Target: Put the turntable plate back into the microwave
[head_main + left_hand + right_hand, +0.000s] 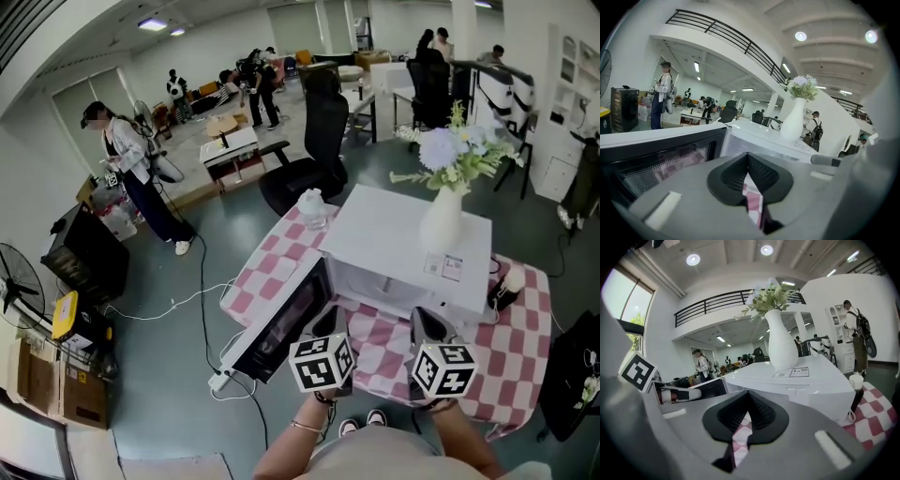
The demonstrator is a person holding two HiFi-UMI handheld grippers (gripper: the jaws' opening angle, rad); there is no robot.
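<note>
Checkered table (pixel 531 330) | microwave door (pixel 281 323) open past left edge | left gripper (pixel 329 320), right gripper (pixel 427 324) closed, empty

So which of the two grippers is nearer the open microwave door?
The left gripper: it hangs right beside the open door, while the right gripper is further right, in front of the microwave.

From your head view you cannot see into the microwave (pixel 405 246): its top and open door (pixel 281 326) hide the cavity at lower centre. The label (pixel 443 266) on its top is too small to read. The bottom edge cuts off your forearms (pixel 292 452).
</note>
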